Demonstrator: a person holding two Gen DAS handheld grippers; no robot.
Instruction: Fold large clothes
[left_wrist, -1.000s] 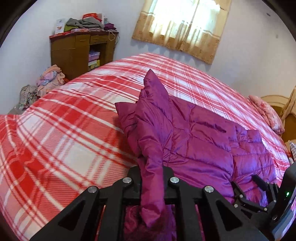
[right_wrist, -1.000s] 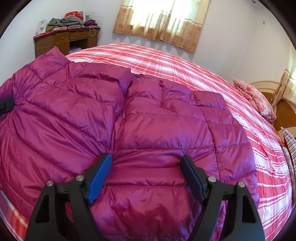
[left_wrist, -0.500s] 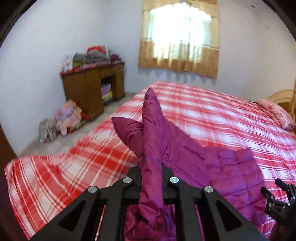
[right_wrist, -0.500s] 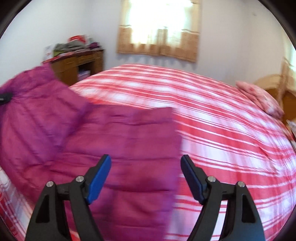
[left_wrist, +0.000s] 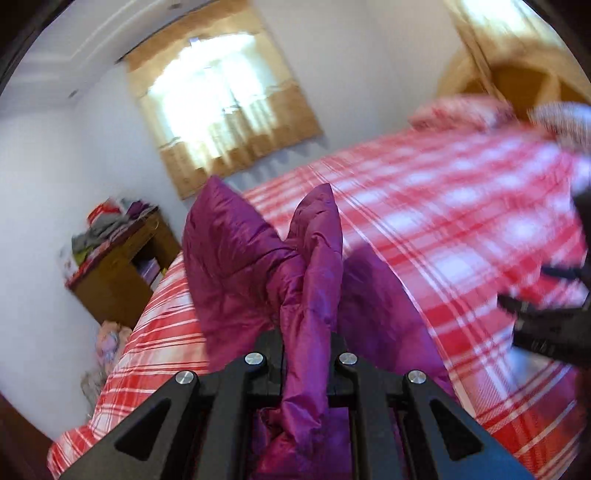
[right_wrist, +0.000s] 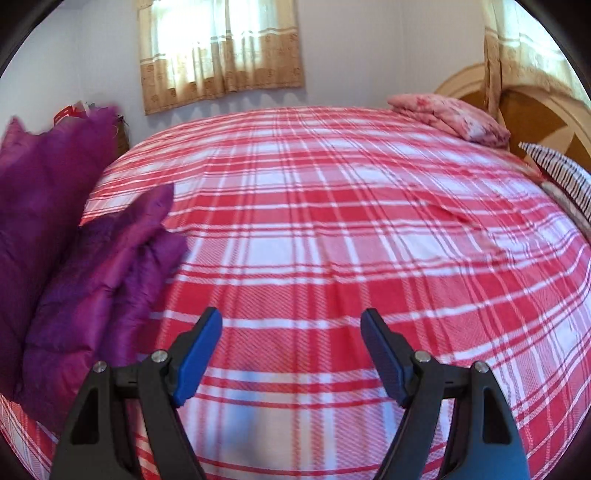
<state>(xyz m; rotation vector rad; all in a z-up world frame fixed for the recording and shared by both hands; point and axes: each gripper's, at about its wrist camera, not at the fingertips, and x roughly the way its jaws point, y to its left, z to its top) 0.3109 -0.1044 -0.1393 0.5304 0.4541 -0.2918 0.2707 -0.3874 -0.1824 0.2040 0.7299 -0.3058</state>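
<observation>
A purple quilted down jacket (left_wrist: 243, 266) is bunched and lifted off the red plaid bed (left_wrist: 443, 229). My left gripper (left_wrist: 304, 354) is shut on a fold of that jacket, which rises between the jaws. In the right wrist view the jacket (right_wrist: 92, 258) hangs and piles at the left edge. My right gripper (right_wrist: 291, 350) stands open over bare plaid bedding (right_wrist: 332, 229), with nothing between its blue pads (right_wrist: 201, 350). A dark blurred shape at the right of the left wrist view is the other gripper (left_wrist: 546, 321).
A wooden desk (left_wrist: 122, 266) piled with clothes stands by the wall at the left. A curtained window (right_wrist: 221, 48) is behind the bed. A pink pillow (right_wrist: 447, 118) and a striped pillow (right_wrist: 561, 173) lie by the wooden headboard (right_wrist: 524, 107).
The left gripper has swung and rolled, pulling the jacket up and off the spread bed. The right gripper has moved off the jacket, which now lies at its left, and faces bare bedding.
</observation>
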